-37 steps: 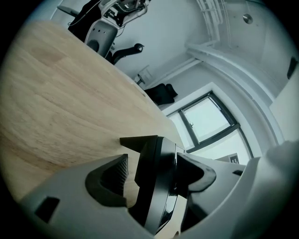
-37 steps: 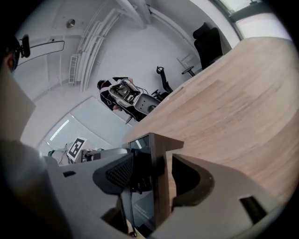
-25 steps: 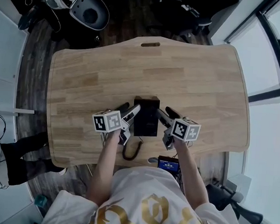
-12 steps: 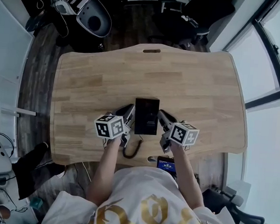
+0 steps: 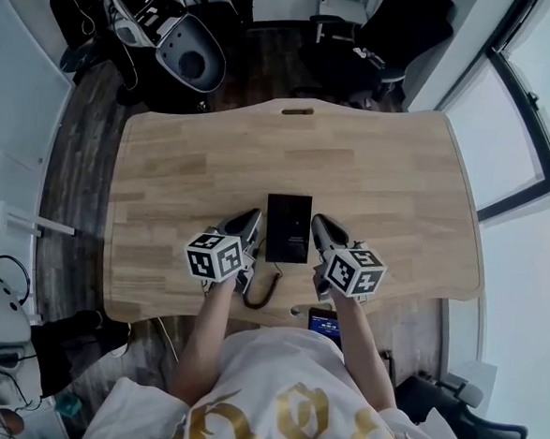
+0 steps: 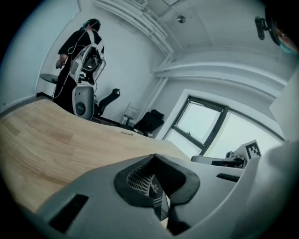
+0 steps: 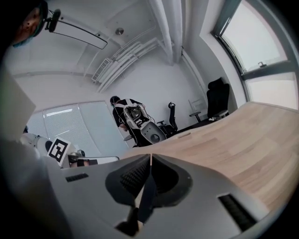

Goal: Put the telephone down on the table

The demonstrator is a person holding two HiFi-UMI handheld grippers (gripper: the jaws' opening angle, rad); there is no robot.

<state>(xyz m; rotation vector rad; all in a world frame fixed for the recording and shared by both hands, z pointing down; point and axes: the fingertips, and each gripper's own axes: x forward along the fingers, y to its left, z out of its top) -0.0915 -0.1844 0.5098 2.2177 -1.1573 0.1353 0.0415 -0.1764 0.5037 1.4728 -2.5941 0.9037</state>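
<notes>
Telephone [image 5: 287, 228] in the head view: a flat black rectangular slab lies on the pale wood-plank surface [image 5: 391, 175]. Its long axis runs 12 to 6 o'clock, and a dark coiled cord [image 5: 263, 288] curls off its 6 o'clock end toward the near edge. The left tool [image 5: 250, 221] sits just beside it at 9 o'clock and the right tool [image 5: 319, 224] just beside it at 3 o'clock. Neither hand is plainly nearer, and neither tool seems to touch it. The telephone therefore looks already set down, and any coming move would start with it lying between the two tools.

Left gripper view: the grey moulded jaws have ribbed dark pads pressed together with nothing between them, and smooth grained wood stretches beyond.

Right gripper view: the same, with the pads meeting tip to tip and empty above the wood.
</notes>
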